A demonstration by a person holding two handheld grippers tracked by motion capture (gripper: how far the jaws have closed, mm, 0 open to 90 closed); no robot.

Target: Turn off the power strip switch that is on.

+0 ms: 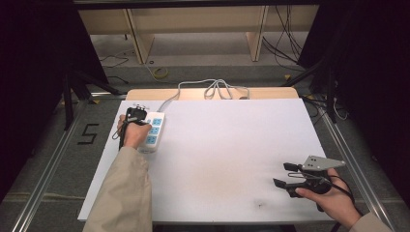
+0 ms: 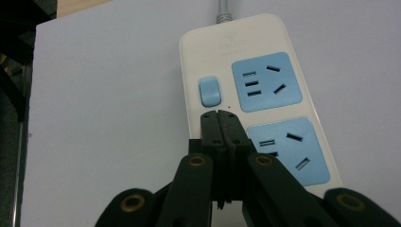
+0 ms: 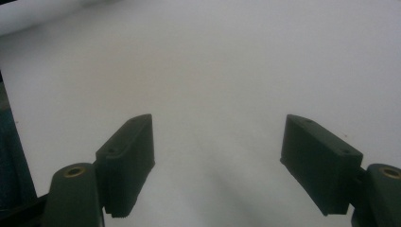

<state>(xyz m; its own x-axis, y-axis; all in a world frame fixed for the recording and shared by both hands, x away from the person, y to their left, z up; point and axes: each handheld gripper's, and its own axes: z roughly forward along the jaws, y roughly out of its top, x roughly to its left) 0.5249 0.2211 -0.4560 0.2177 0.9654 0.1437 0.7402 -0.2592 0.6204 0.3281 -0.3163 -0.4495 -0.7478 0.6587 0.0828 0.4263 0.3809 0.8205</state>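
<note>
- High view: a white power strip (image 1: 152, 129) with blue sockets lies near the far left corner of the white worktop (image 1: 227, 145), its grey cable (image 1: 203, 89) running off the far edge. The left tool (image 1: 135, 114) sits over the strip's left side, near its cable end, held by a hand in a beige sleeve (image 1: 123, 193). The right tool (image 1: 285, 175) is well apart from the strip, near the worktop's near right corner, with its jaws spread and nothing between them.
- Left gripper view: the left tool (image 2: 221, 116) has its jaws pressed together, clamped on nothing, with the tips over the power strip (image 2: 255, 94) just below its blue switch (image 2: 210, 91). Two blue sockets (image 2: 266, 81) lie to the right of the switch and tips.
- Right gripper view: the right tool (image 3: 217, 142) has its jaws wide apart above bare worktop (image 3: 213, 61).
</note>
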